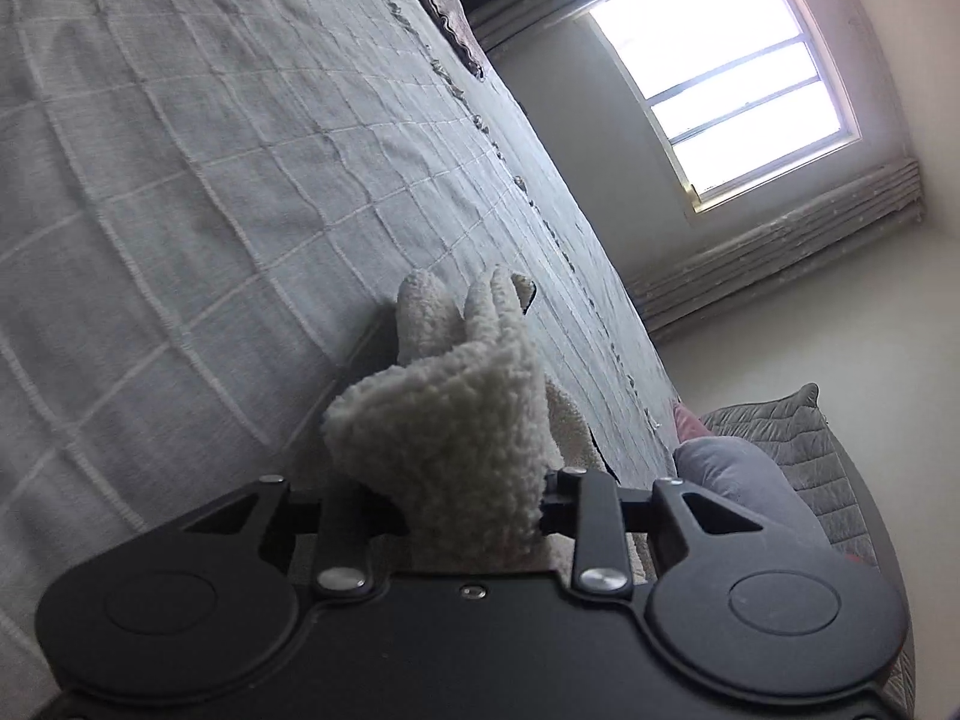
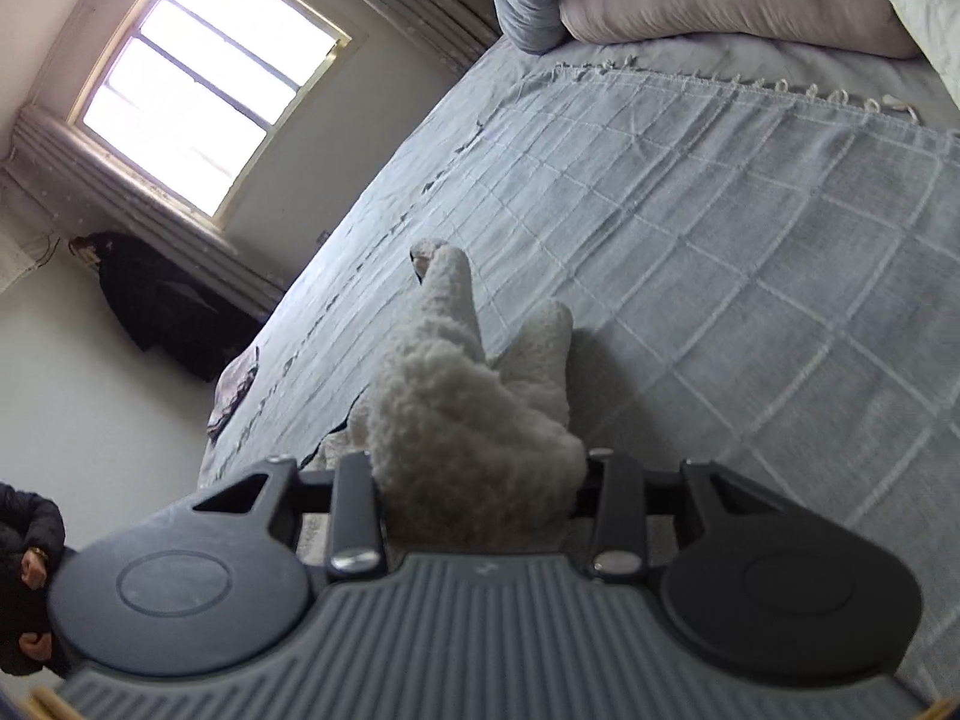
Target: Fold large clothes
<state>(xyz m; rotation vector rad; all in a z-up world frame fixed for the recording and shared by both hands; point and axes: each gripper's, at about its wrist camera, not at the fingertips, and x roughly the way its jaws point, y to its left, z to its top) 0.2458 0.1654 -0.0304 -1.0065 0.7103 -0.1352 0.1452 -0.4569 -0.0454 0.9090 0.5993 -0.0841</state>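
So both grippers are pinching the fleece garment: left gripper (image 1: pixel 480 516) and right gripper (image 2: pixel 480 498) each clamp a bunched cream sherpa edge (image 1: pixel 444 420). It trails straight ahead onto the grey checked bedspread (image 1: pixel 210 180), long axis running away from both equally.

A home bedroom: checked bedspread (image 2: pixel 690 210), pillows (image 2: pixel 720 0), and a barred window (image 2: pixel 204 72).

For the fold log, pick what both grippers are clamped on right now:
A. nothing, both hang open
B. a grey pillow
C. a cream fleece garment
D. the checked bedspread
C: the cream fleece garment is bunched between the fingers of the left gripper, and likewise in the right gripper, above the checked bedspread.
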